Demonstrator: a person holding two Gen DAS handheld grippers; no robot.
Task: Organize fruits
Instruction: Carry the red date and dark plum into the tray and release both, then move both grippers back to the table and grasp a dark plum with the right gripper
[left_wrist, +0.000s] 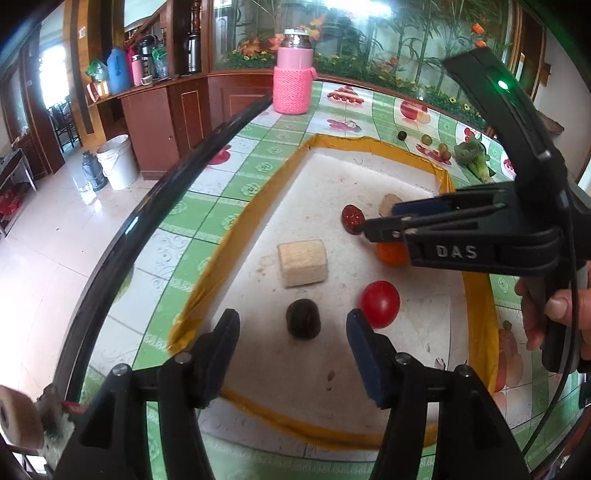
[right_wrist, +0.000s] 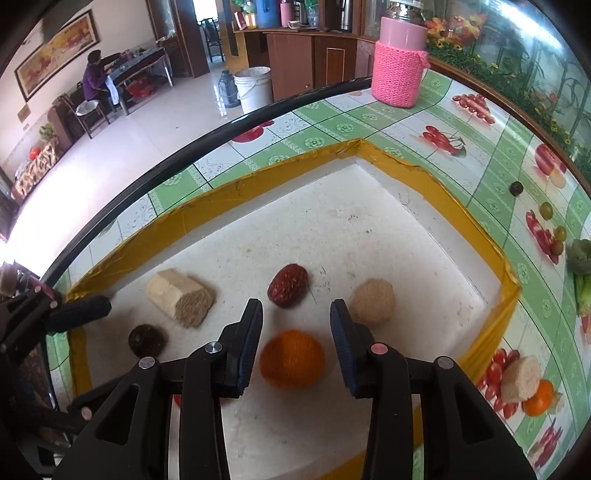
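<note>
Right gripper (right_wrist: 295, 339) is wide open, empty, straddling the orange (right_wrist: 291, 360) in the yellow-rimmed tray (right_wrist: 476, 218). Lower squarely, then close gently. Left gripper (left_wrist: 291, 332), open and empty, frames the dark fruit (left_wrist: 303, 318).

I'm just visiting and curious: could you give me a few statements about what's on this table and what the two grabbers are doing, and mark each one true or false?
1. The orange ball lies between the open fingers of the right gripper. True.
2. The left gripper is squeezing the red tomato. False: its fingers are open and the tomato sits just outside the right-hand finger.
3. The pink jar stands inside the white tray. False: it stands on the tablecloth beyond the tray's yellow rim.
4. A dark round lump lies ahead of the left gripper, between its fingers. True.
5. The beige block is stacked on the dark red berry. False: they lie apart on the tray floor.
</note>
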